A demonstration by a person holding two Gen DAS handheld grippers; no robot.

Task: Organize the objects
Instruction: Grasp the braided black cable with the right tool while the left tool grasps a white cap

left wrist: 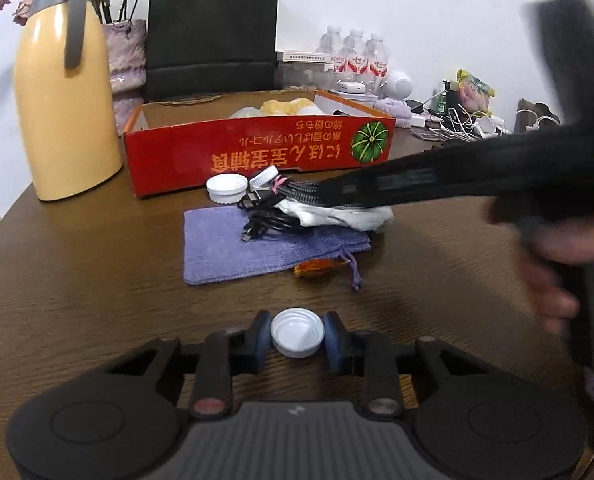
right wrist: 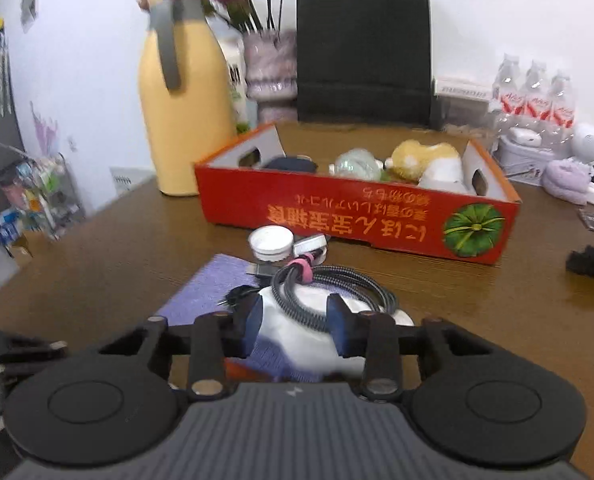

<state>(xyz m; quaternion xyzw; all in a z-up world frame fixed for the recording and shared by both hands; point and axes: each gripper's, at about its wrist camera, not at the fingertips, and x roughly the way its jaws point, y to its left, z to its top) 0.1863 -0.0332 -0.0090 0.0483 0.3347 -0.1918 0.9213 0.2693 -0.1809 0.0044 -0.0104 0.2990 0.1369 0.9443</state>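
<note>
The left gripper is clenched on a white bottle cap, low in the centre of the left wrist view, held just above the brown table. The right gripper stands parted around a coiled braided cable lying on a white cloth, in the lower middle of the right wrist view; its pads sit on either side of the coil, but I cannot tell whether they touch it.

The cap is pinched only by its thin rim, so a tilt or a knock on the way to the box could flick it out. The cable is a loose coil bound by 1 pink tie; closing on a single strand may drag the cloth or the black cord beside it, and the right gripper crosses the left one's path.

The red cardboard box, centre of the frame, is open and holds a yellow-and-white soft toy, a pale green round thing and a dark object at its left end. 2 more caps lie in front of it, just beyond a purple drawstring pouch.
</note>
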